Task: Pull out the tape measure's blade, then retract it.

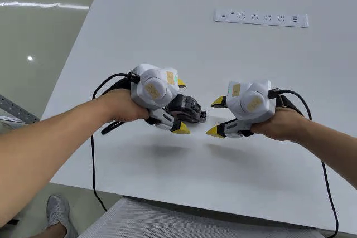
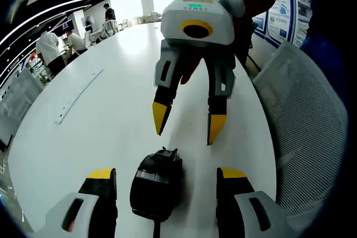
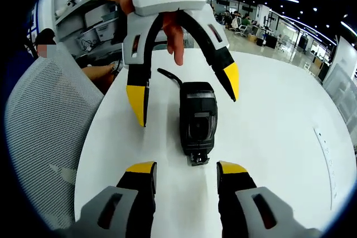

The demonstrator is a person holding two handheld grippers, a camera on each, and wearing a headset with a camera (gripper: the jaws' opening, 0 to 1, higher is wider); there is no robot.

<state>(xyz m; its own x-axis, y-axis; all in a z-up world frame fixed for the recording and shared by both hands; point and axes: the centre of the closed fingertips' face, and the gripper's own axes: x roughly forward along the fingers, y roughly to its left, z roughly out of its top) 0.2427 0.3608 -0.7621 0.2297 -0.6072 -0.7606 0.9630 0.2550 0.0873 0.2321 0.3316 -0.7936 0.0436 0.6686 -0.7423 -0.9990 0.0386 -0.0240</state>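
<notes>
A black tape measure lies on the white table, its blade hook pointing at my right gripper. My left gripper is open and straddles the case; in the left gripper view the tape measure sits between the yellow-tipped jaws with a gap on each side. My right gripper faces it, open, its fingertips just short of the hook. In the right gripper view the tape measure lies ahead of my right gripper, under the left gripper. No blade is drawn out.
A white power strip lies farther back on the table. A grey mesh chair stands at the near edge. Black cables trail from both grippers. People stand at the far end of the room.
</notes>
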